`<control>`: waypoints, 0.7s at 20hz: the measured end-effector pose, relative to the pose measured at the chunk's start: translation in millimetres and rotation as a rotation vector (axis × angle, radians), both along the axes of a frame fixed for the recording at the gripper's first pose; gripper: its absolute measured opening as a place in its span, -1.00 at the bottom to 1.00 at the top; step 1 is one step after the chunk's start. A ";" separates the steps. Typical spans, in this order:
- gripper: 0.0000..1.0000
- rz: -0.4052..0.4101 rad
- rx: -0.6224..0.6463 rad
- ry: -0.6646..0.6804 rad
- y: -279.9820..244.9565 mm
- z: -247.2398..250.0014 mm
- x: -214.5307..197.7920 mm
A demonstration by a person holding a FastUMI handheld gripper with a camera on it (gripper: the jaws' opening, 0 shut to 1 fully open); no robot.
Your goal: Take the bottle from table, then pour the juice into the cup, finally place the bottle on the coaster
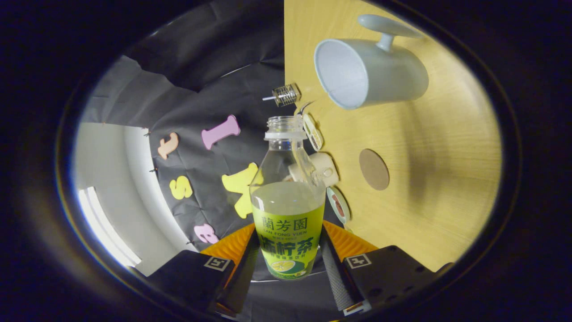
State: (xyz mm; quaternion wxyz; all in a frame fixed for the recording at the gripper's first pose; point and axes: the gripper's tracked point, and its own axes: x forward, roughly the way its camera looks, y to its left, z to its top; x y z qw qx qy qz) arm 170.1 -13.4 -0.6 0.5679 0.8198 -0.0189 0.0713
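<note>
A clear bottle (288, 210) with a green label and no cap stands between my fingers, about half full of pale yellow-green juice. My gripper (288, 252) is shut on the bottle, with the orange fingers (346, 241) pressing its lower body from both sides. The whole view is rolled, so the wooden table (447, 179) stands like a wall beside the bottle. A pale blue cup (373, 74) with a handle sits on that table beyond the bottle's mouth, its opening facing the bottle. A round brown coaster (374, 169) lies on the table between the cup and my fingers.
Several small items line the table's edge just behind the bottle: a little wire-cage object (286, 95), a white knob-like piece (321, 167) and two flat round pieces (338, 205). Black cloth wall hangs beyond that edge.
</note>
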 end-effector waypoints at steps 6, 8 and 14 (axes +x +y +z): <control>0.56 0.000 0.021 -0.006 1.1 8.1 1.4; 0.56 0.002 0.030 -0.008 1.9 9.6 2.3; 0.57 -0.006 0.060 -0.025 0.5 19.8 4.7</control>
